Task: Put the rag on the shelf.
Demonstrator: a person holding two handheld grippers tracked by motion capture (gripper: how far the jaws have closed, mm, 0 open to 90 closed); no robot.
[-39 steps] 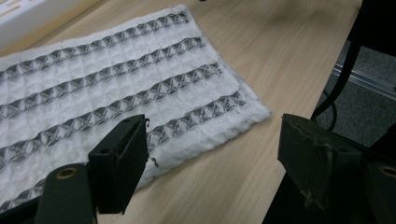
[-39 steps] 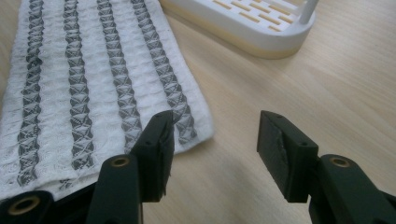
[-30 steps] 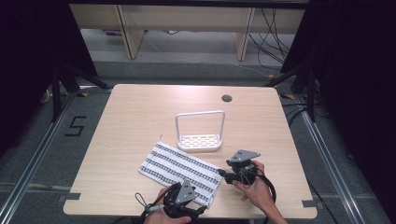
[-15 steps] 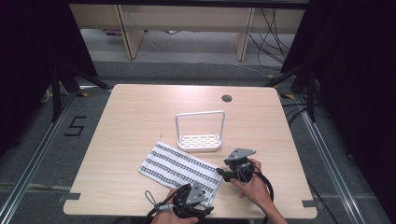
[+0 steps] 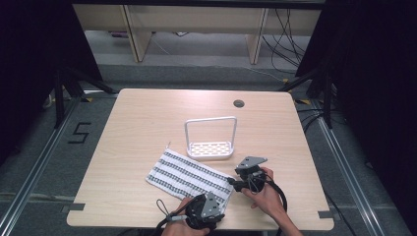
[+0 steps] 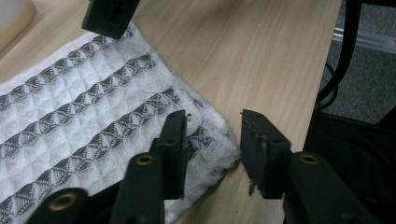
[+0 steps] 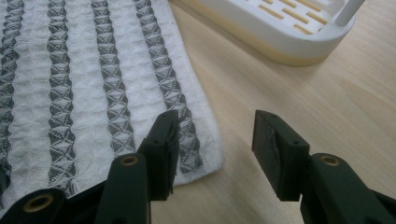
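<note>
A white towel [image 5: 189, 174] with dark patterned stripes lies flat on the wooden table [image 5: 147, 123]. My left gripper [image 5: 221, 200] is at the towel's near right corner. In the left gripper view its jaws [image 6: 212, 140] have just been closing. The slightly bunched towel [image 6: 93, 102] corner lies between them, with a gap still showing. My right gripper [image 5: 235, 184] is at the towel's right corner. In the right gripper view it [image 7: 217, 140] stands open, one jaw over the towel [image 7: 93, 70] edge and the other over bare wood.
A white slotted rack [image 5: 210, 150] with a tall wire handle stands just beyond the towel, close to the right gripper [image 7: 289, 32]. A round cable hole [image 5: 239, 103] sits near the table's far edge. The table's front edge lies just behind both grippers.
The left gripper has edged slightly to the right, toward the towel's near corner. The right gripper has stayed in place.
</note>
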